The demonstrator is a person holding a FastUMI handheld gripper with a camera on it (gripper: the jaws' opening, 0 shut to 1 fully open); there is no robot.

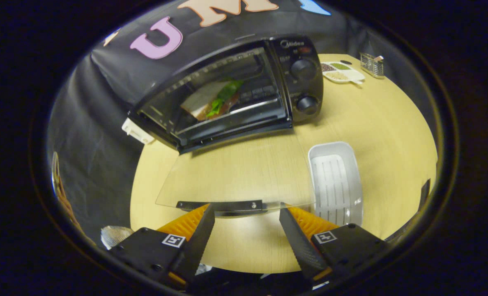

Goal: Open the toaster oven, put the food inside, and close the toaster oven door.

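Toaster oven (244, 86): on round wooden table (383, 123), glass door (231, 172) dropped flat toward the gripper (247, 218); sandwich (215, 102) already on the rack inside. Door: stiff, hinged, likely light but breakable glass, smooth; best taken at the dark handle strip (221, 204) on its front edge, just ahead of the fingers. Fingers: spread apart, grasping nothing. Nearby: empty white tray (336, 181) beside the door's right edge, close enough to clip; divided dish (342, 72) and small rack (372, 65) well beyond
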